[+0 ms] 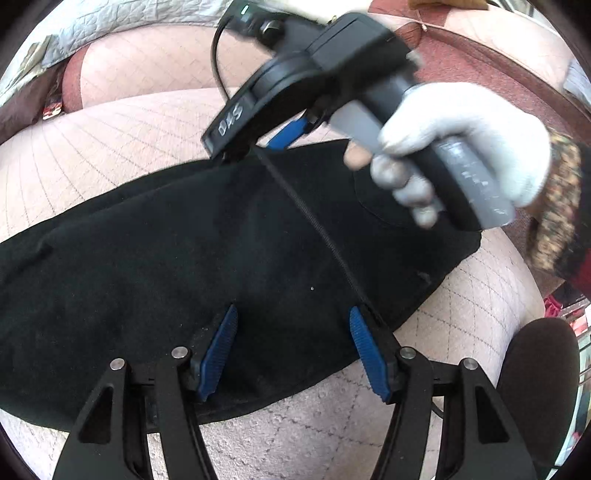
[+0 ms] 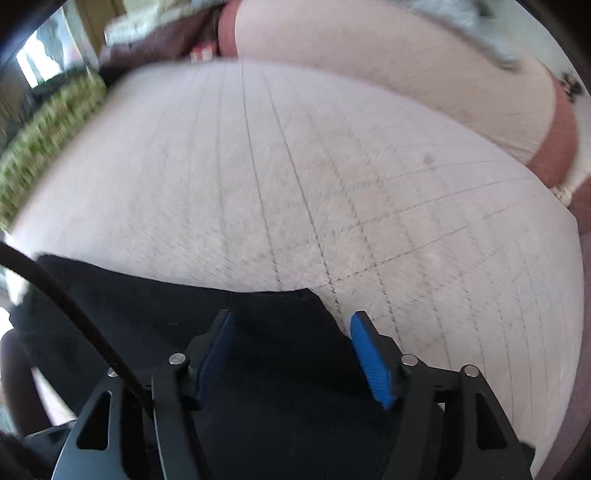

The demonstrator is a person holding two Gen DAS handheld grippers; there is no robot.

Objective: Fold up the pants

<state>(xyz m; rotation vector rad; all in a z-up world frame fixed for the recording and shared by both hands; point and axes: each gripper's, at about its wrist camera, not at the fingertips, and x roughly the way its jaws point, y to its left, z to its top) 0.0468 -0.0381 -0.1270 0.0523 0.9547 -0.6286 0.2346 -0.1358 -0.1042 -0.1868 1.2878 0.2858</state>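
Observation:
Black pants (image 1: 166, 266) lie flat across a beige quilted cushion (image 1: 110, 136), stretching from left to right. My left gripper (image 1: 293, 314) is open just above the near part of the pants, its blue pads wide apart. My right gripper, held by a white-gloved hand (image 1: 469, 147), hovers over the far edge of the pants; one blue pad (image 1: 288, 134) shows. In the right wrist view, the right gripper (image 2: 291, 317) is open over a corner of the pants (image 2: 258, 332), nothing between its pads.
The cushion (image 2: 332, 184) spreads wide beyond the pants. A back cushion (image 1: 147, 59) rises behind, with a grey quilt (image 1: 122, 22) on top. A black cable (image 1: 314, 221) crosses the pants. A green patterned cloth (image 2: 48, 136) lies at the left.

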